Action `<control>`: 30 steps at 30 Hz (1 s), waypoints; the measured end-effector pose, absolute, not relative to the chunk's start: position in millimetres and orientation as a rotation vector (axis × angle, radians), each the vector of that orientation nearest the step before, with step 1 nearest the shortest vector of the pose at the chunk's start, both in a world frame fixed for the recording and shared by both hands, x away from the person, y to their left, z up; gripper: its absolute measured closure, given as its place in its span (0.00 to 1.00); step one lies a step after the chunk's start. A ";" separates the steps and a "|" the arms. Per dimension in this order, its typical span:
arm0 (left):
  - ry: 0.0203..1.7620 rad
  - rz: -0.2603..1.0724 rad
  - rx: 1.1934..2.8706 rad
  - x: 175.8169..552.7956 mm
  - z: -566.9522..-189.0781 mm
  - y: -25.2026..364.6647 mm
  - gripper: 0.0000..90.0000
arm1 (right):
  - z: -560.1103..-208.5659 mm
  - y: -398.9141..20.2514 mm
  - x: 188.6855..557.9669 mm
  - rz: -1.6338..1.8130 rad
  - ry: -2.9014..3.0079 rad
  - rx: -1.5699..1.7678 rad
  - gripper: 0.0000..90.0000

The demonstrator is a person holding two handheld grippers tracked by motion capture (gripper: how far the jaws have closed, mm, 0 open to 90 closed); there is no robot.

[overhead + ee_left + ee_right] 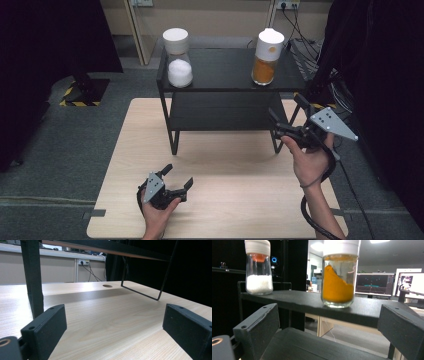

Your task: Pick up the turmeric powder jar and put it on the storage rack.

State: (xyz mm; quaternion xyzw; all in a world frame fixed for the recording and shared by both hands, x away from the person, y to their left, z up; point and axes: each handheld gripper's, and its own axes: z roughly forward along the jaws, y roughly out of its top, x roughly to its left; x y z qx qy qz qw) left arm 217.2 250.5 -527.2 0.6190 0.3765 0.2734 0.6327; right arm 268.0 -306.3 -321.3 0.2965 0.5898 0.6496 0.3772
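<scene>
A black two-tier shelf [230,90] stands at the back of the wooden table [235,190]. On its top tier, a jar of white powder [178,59] sits at the left and a jar of orange powder [266,56] at the right, both with white lids. My left gripper [177,176] rests low near the table's front, open and empty, facing the shelf's left leg [33,277]. My right gripper [286,116] hovers at the shelf's right end, open and empty, aimed at the orange jar [339,277]; the white jar [259,267] stands farther left.
The shelf's lower tier [317,347] lies just below my right gripper's jaws. A round hole [107,286] marks the tabletop behind the shelf. Grey floor surrounds the table, with black curtains at both sides and cables [300,45] at the back right.
</scene>
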 end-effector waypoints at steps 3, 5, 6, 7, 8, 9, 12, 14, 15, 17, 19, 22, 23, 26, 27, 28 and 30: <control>0.862 0.626 1.416 217.1 -527.2 250.4 0.05 | -327.9 -308.2 264.2 1.660 1.516 0.761 0.05; 0.861 0.625 1.413 217.1 -527.5 250.2 0.05 | -332.4 -309.3 261.6 1.657 1.522 0.763 0.05; 0.861 0.626 1.415 217.1 -527.4 250.3 0.05 | -334.7 -309.9 260.3 1.656 1.525 0.764 0.05; 0.861 0.625 1.414 217.1 -527.5 250.3 0.05 | -336.7 -310.2 258.9 1.654 1.529 0.767 0.05; 0.861 0.625 1.414 217.1 -527.5 250.3 0.05 | -338.8 -310.9 257.9 1.650 1.532 0.766 0.05; 0.860 0.627 1.414 217.1 -527.6 250.4 0.05 | -341.2 -311.4 256.7 1.648 1.532 0.768 0.05; 0.860 0.627 1.415 217.2 -527.5 250.5 0.05 | -346.9 -313.4 254.6 1.639 1.540 0.780 0.05; 0.860 0.627 1.414 217.1 -527.5 250.5 0.05 | -350.7 -314.8 253.7 1.638 1.545 0.788 0.05; 0.860 0.627 1.414 217.1 -527.6 250.5 0.05 | -352.4 -315.1 253.1 1.635 1.549 0.790 0.05; 0.860 0.627 1.413 217.1 -527.6 250.4 0.05 | -356.7 -315.6 251.7 1.634 1.555 0.795 0.05; 0.861 0.627 1.415 217.2 -527.5 250.4 0.05 | -361.0 -315.9 250.0 1.633 1.560 0.798 0.05; 0.860 0.628 1.414 217.0 -527.6 250.3 0.05 | -366.6 -316.3 247.8 1.633 1.565 0.807 0.05; 0.860 0.628 1.413 216.9 -527.7 250.3 0.05 | -368.3 -316.2 246.9 1.632 1.565 0.809 0.05; 0.860 0.628 1.413 217.0 -527.7 250.3 0.05 | -372.5 -316.1 245.0 1.625 1.572 0.810 0.05; 0.860 0.628 1.413 217.0 -527.7 250.4 0.05 | -373.9 -316.1 244.6 1.622 1.574 0.810 0.05; 0.860 0.627 1.413 217.0 -527.7 250.4 0.05 | -375.2 -316.2 244.2 1.624 1.577 0.813 0.05; 0.861 0.627 1.412 217.0 -527.8 250.3 0.05 | -377.6 -316.6 243.2 1.620 1.579 0.815 0.05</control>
